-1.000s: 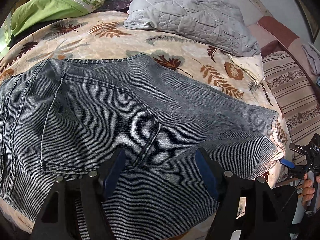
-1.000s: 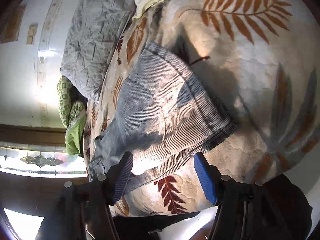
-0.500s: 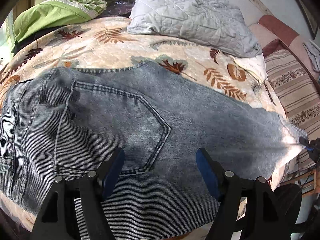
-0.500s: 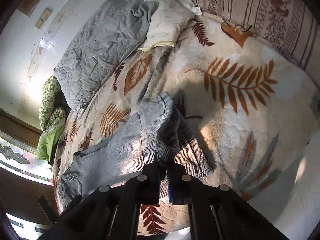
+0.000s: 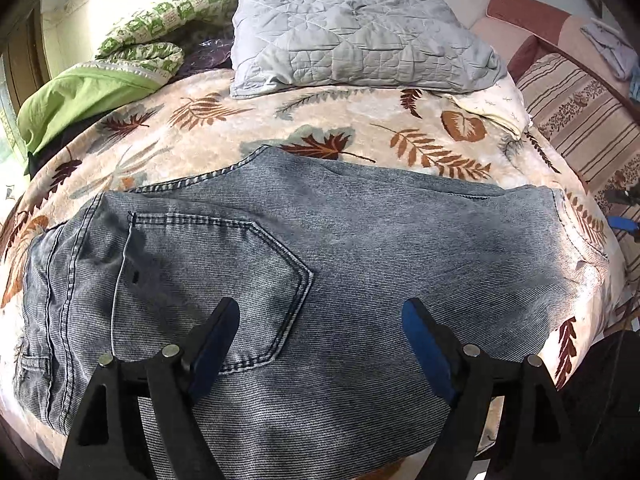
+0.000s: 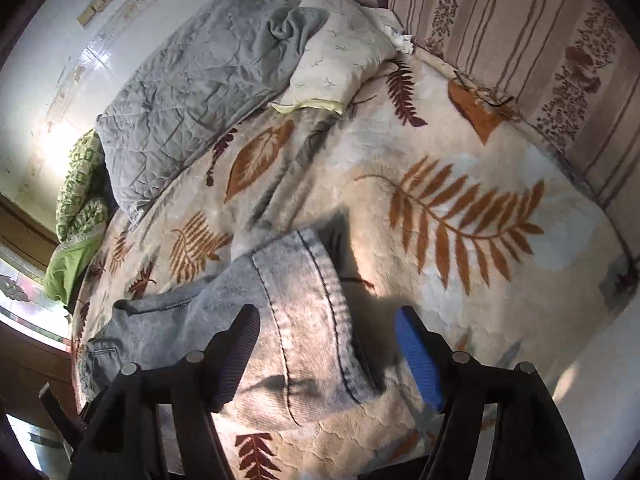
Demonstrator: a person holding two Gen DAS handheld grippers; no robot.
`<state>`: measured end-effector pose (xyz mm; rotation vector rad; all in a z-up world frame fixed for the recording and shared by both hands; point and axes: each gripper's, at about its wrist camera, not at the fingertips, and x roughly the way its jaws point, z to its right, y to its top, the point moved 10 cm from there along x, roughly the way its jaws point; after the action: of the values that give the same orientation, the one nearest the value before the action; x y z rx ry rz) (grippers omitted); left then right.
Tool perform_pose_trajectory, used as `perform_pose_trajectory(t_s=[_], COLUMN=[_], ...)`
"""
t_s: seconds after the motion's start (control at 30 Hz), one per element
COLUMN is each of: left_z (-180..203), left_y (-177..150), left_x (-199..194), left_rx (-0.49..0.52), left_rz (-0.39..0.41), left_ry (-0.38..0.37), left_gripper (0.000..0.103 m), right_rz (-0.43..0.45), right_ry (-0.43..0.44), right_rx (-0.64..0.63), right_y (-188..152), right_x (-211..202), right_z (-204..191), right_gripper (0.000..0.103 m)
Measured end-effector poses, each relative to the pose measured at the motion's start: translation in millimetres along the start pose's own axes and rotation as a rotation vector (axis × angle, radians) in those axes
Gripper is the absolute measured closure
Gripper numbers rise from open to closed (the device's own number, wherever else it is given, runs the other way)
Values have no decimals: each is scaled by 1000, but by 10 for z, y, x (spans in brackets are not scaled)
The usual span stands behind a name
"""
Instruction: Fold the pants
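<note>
Grey-blue jeans [image 5: 360, 248] lie flat across the leaf-print bedspread [image 5: 240, 128], back pocket [image 5: 208, 264] facing up. My left gripper [image 5: 320, 312] hovers over the seat beside that pocket. Its jaws are opening and grip nothing, with denim only beneath them. In the right wrist view the leg's hem end [image 6: 308, 280] rests on the bedspread. My right gripper [image 6: 326, 316] hangs just above that hem. Its jaws are opening too, and the pads stand clear of the cloth. A blue pad [image 5: 621, 223] of the right gripper shows at the left wrist view's right edge.
A grey quilted pillow [image 5: 352, 32] and a cream pillow [image 6: 340, 60] lie at the bed's head. A green blanket [image 5: 80, 92] is bunched at the far left. A striped cushion [image 6: 520, 40] borders the bed beyond the hem.
Half a second ago the right gripper was shut on the bunched hem. It has let go and risen, and the hem now lies flat. The left jaws stand slightly wider.
</note>
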<state>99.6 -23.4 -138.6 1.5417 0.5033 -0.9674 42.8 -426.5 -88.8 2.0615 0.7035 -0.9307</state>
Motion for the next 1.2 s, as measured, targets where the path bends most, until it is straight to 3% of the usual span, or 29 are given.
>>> perform_pose_trajectory(t_s=[0.07, 0.17, 0.2, 0.23, 0.27, 0.37, 0.4, 0.47, 0.53, 0.6, 0.67, 0.7, 0.77, 0.87, 0.9, 0.97, 1.03, 1.2], left_z=[-40, -49, -45, -46, -45, -62, -89, -188, -193, -216, -330, -430, -657, -919, -959, -968, -968, -993], left_y=[-100, -123, -92, -37, 30, 136, 88, -64, 3, 129, 223, 222, 160, -35, -81, -106, -95, -99], left_x=[215, 240, 187, 103, 12, -54, 65, 337, 205, -58, -316, -401, -425, -215, -172, -143, -158, -173], left_rx=[5, 27, 8, -19, -37, -30, -17, -18, -33, -105, -153, -171, -224, -288, -305, -304, -294, -304], left_rz=[-83, -56, -40, 0, 42, 85, 39, -74, -11, 69, 152, 178, 174, 93, 90, 96, 114, 124], left_ry=[29, 78, 68, 48, 30, 28, 48, 89, 75, 7, -14, 7, 67, 102, 90, 77, 69, 28], left_gripper=[19, 19, 19, 19, 19, 16, 14, 15, 15, 15, 14, 14, 14, 14, 14, 14, 14, 14], right_rz=[-42, -135, -174, -207, -218, -163, -111, -55, -67, -79, -58, -23, 9, -106, -135, -207, -257, -345], right_ry=[15, 32, 24, -46, -158, -252, -293, -287, -283, -334, -392, -366, -228, 100, 159, 224, 251, 241], right_rx=[-6, -3, -28, -91, -147, -208, -238, -287, -300, -329, -356, -371, -429, -621, -698, -809, -872, -969], right_y=[235, 353, 323, 263, 225, 234, 289, 354, 358, 384, 441, 464, 427, -68, -258, -640, -865, -1146], right_x=[246, 710, 860, 1003, 1101, 1075, 995, 881, 849, 820, 736, 689, 613, 712, 770, 975, 1234, 1782], right_z=[-85, -124, -147, -125, -51, -80, -126, -291, -380, -405, -420, -558, -1019, -2093, -2406, -2926, -3293, -3685], right_gripper=[30, 30, 37, 56, 61, 61, 61, 61, 61, 58, 44, 40, 38, 38, 38, 39, 48, 48])
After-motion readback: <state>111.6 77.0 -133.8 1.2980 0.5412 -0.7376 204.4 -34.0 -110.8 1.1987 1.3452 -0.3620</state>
